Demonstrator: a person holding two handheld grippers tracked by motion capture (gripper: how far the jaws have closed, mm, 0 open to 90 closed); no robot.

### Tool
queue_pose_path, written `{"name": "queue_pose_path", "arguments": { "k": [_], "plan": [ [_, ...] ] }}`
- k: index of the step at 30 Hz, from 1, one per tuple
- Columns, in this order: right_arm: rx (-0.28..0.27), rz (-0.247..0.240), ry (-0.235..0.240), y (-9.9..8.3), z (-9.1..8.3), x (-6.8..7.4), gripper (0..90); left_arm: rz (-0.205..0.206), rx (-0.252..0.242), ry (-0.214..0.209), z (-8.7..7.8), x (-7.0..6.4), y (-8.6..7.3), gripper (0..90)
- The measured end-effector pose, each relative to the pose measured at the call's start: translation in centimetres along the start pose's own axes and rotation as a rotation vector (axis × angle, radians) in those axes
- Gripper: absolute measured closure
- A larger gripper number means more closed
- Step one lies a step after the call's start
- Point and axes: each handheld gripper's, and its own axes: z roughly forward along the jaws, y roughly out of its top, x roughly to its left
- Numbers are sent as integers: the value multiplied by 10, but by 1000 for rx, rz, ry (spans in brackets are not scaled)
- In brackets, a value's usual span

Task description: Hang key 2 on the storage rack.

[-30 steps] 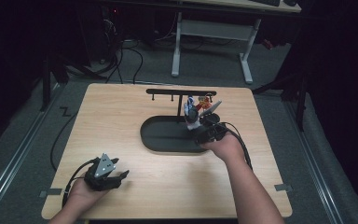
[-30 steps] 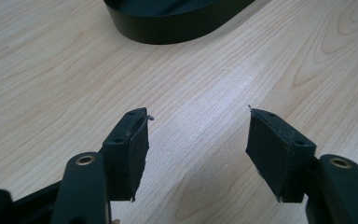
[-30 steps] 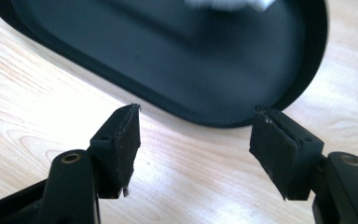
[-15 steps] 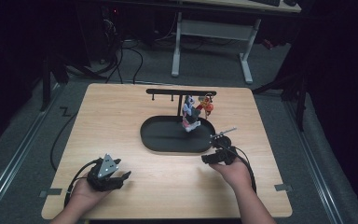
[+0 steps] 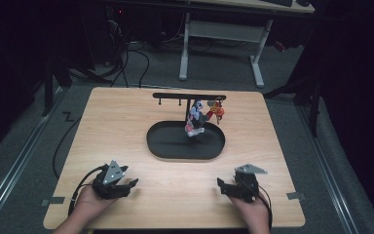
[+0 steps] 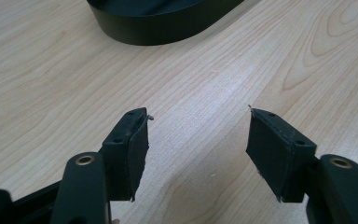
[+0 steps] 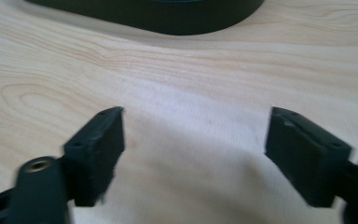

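Tongs at the near edge of the surface (image 5: pixel 126 126) were both released, with nothing between their jaws: the left tongs (image 5: pixel 126 185) rested in the person's left hand (image 5: pixel 90 202) at the near left, and the right tongs (image 5: pixel 226 187) rested in the right hand (image 5: pixel 253 207) at the near right. In the left gripper view the left tongs (image 6: pixel 198 140) showed two black pads (image 6: pixel 133 149) spread apart over bare wood grain; in the right gripper view the right tongs (image 7: pixel 193 149) showed a wider gap, likewise over bare wood. Both pointed forward toward the tray (image 5: pixel 158 146), a posture that reads as a parked, neutral position well apart from the work. Farther in, at the middle of the surface, the black oval tray lay flat, and its near wall appeared at the top of both gripper views (image 6: pixel 168 28) (image 7: pixel 168 18). A black stand (image 5: pixel 187 96) rose at the far side of the tray, with a horizontal bar carrying small hooks. The keychain bundle (image 5: pixel 197 119), with a white and purple figure and an orange charm, hung from the right part of that bar above the far part of the tray, presumably so that anything slipping off a hook would be caught by the tray. Judged from this layout, the hanging step appeared complete.
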Motion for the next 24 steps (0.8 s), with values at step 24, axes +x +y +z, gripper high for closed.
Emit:
{"name": "queue_pose_path", "arguments": {
  "k": [24],
  "plan": [
    [-124,-47,-1,-13,-3,10,74,-5,-21,10,-4,-1,1,367]
  ]
}}
